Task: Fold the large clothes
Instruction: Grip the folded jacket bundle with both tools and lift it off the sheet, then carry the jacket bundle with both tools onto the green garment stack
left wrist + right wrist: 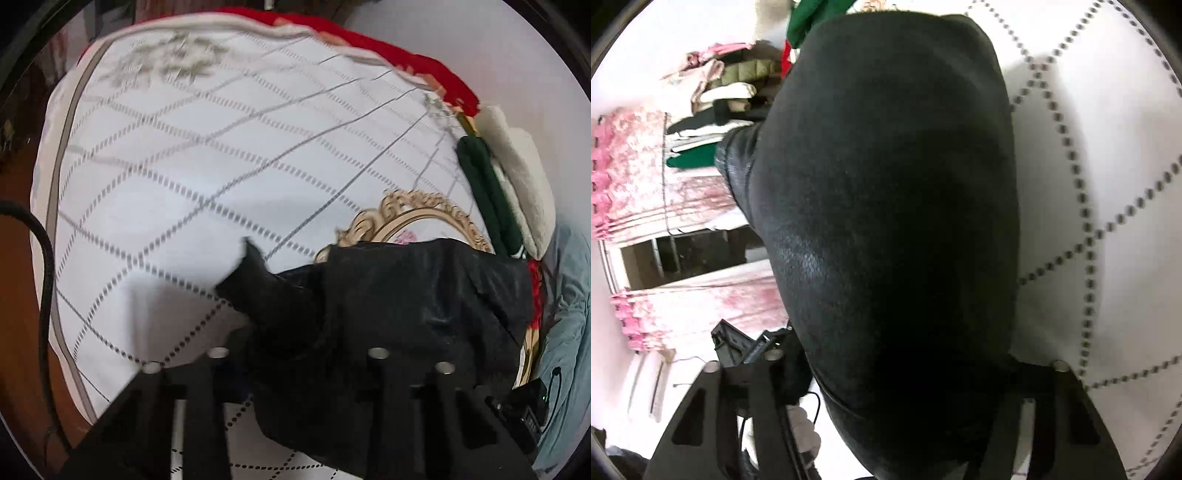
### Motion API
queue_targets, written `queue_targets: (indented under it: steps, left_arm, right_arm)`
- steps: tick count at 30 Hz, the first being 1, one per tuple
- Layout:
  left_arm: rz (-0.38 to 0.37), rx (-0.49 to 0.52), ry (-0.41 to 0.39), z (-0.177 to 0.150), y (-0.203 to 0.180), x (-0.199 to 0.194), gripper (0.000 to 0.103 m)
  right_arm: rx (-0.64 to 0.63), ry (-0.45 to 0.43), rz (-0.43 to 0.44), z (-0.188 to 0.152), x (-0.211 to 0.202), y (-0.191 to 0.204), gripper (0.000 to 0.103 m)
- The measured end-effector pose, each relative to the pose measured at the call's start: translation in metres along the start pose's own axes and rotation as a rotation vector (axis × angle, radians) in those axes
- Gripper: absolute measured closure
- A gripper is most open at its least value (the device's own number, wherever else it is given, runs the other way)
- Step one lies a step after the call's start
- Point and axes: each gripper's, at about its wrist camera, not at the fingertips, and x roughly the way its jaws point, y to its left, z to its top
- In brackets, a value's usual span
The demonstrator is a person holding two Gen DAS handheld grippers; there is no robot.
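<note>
black leathery garment (406, 295) drapes over the left gripper (295, 354), covering its tips, above the white quilted bed (184, 166). it also blankets the right gripper (882, 363). whether either gripper is together or apart, cannot tell.

One black garment (388, 295) lies near on one white quilted bedspread (184, 184). One red blanket (424, 62) sits far. One cream and one green folded piece (487, 192) lie right. Two pink curtains (639, 166) hang left.
</note>
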Motion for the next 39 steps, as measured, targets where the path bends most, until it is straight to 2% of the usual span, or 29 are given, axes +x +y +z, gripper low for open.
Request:
queue_targets:
  steps: [2, 6, 10, 14, 18, 22, 25, 28, 32, 36, 39]
  left_arm:
    - [0.0, 0.024, -0.019, 0.006, -0.006, -0.009, 0.082]
    - [-0.008, 0.05, -0.047, 0.019, -0.018, -0.031, 0.085]
    - [-0.003, 0.091, -0.067, 0.033, -0.036, -0.052, 0.085]
    - [-0.018, 0.122, -0.077, 0.055, -0.054, -0.076, 0.085]
    - [-0.056, 0.178, -0.115, 0.092, -0.087, -0.103, 0.085]
    - [-0.129, 0.226, -0.141, 0.144, -0.128, -0.105, 0.085]
    - [-0.201, 0.27, -0.165, 0.194, -0.176, -0.099, 0.085]
    - [-0.262, 0.304, -0.176, 0.238, -0.229, -0.086, 0.085]
    - [-0.329, 0.358, -0.189, 0.293, -0.308, -0.059, 0.085]
    - [-0.363, 0.39, -0.188, 0.333, -0.378, -0.016, 0.085]
    - [-0.344, 0.402, -0.15, 0.349, -0.407, 0.032, 0.085]
  right_arm:
    - [-0.025, -0.011, 0.019, 0.0, 0.0, 0.009, 0.053]
    - [-0.054, -0.026, 0.051, -0.003, -0.004, 0.023, 0.058]
    - [-0.082, -0.037, 0.08, 0.002, -0.013, 0.042, 0.059]
    - [-0.119, -0.051, 0.103, 0.009, -0.041, 0.069, 0.06]
    - [-0.15, -0.083, 0.127, 0.028, -0.061, 0.118, 0.06]
    - [-0.193, -0.144, 0.146, 0.058, -0.095, 0.169, 0.06]
    - [-0.218, -0.217, 0.157, 0.104, -0.118, 0.209, 0.06]
    - [-0.228, -0.285, 0.163, 0.151, -0.144, 0.231, 0.06]
    - [-0.221, -0.369, 0.166, 0.239, -0.175, 0.251, 0.06]
    - [-0.198, -0.403, 0.174, 0.321, -0.212, 0.25, 0.06]
    - [-0.167, -0.395, 0.161, 0.394, -0.23, 0.227, 0.06]
